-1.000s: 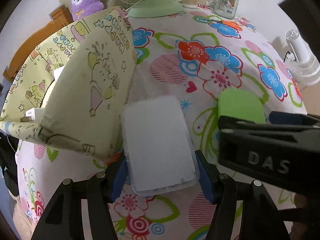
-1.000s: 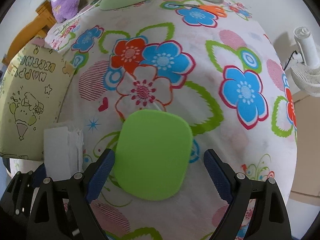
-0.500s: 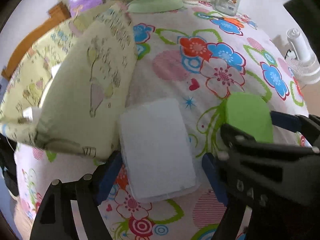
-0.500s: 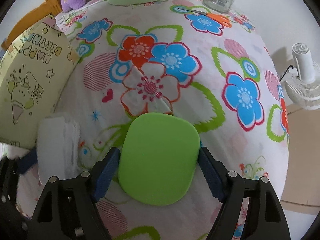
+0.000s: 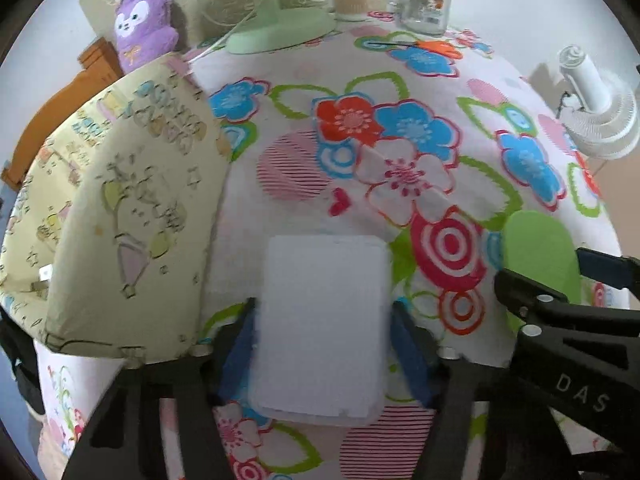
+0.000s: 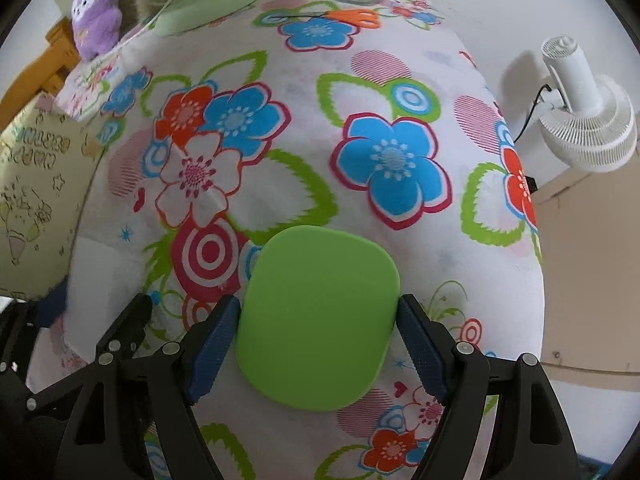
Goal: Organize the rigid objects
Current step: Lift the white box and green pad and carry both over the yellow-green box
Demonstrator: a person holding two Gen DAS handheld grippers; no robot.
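Note:
My left gripper [image 5: 322, 344] is shut on a clear white rectangular box [image 5: 322, 328], its blue pads pressed against both long sides, held above the flowered tablecloth [image 5: 360, 152]. My right gripper [image 6: 318, 340] is shut on a flat green lid [image 6: 320, 316] with rounded corners, pads touching both edges. The green lid also shows at the right of the left wrist view [image 5: 540, 256], behind the right gripper's black body. The white box shows blurred at the left edge of the right wrist view [image 6: 100, 280].
A pale yellow printed gift bag [image 5: 120, 208] stands at the left. At the back are a green fan [image 5: 276, 28], a purple plush [image 5: 144, 28], a glass jar [image 5: 426, 0], a swab tub [image 5: 350, 0] and orange scissors [image 6: 352, 16]. A white fan [image 6: 584, 120] stands off the table's right edge.
Both grippers have closed on their objects: the right one around the green lid, the left one on the white box. Both have drawn back toward the near table edge.

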